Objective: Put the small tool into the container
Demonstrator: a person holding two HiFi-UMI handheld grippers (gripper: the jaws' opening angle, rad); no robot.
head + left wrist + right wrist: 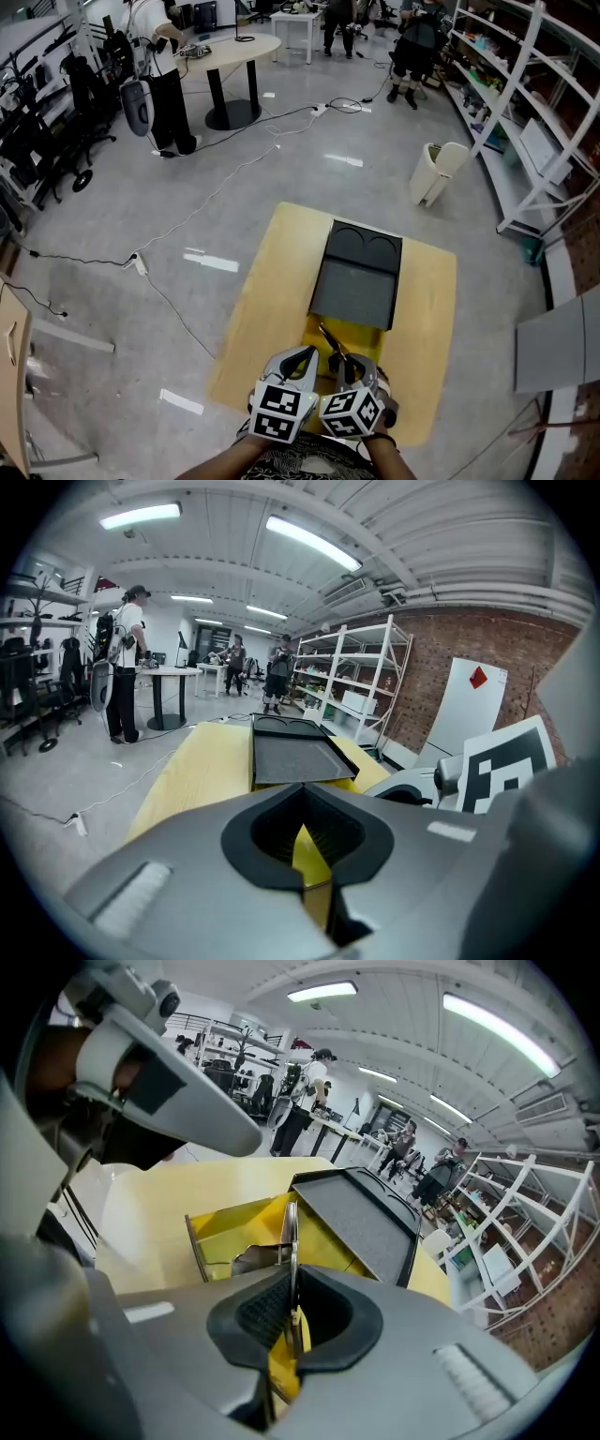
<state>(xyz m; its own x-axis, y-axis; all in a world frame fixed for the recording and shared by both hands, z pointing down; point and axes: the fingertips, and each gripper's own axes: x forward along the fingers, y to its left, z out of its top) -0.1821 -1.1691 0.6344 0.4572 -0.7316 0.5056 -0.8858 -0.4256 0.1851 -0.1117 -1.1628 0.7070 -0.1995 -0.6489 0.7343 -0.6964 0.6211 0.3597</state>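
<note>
My right gripper (292, 1321) is clamped on the small tool (292, 1241) — a thin metal strip, held on edge. It points at the yellow container (220, 1227) at 12 o'clock. My left gripper (305, 846) sits just beside the right at 9 o'clock, jaws together with nothing between them. A dark grey tray (356, 281) lies past the container at 12 o'clock, on the wooden table (267, 300).

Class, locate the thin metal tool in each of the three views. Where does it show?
Head view: the thin metal tool is low centre, poking forward from the right gripper.
Left gripper view: not in it.
Right gripper view: the tool stands upright at centre, clamped between the jaws.
Shared landmark: the dark grey open lid, just beyond the tool.
</note>
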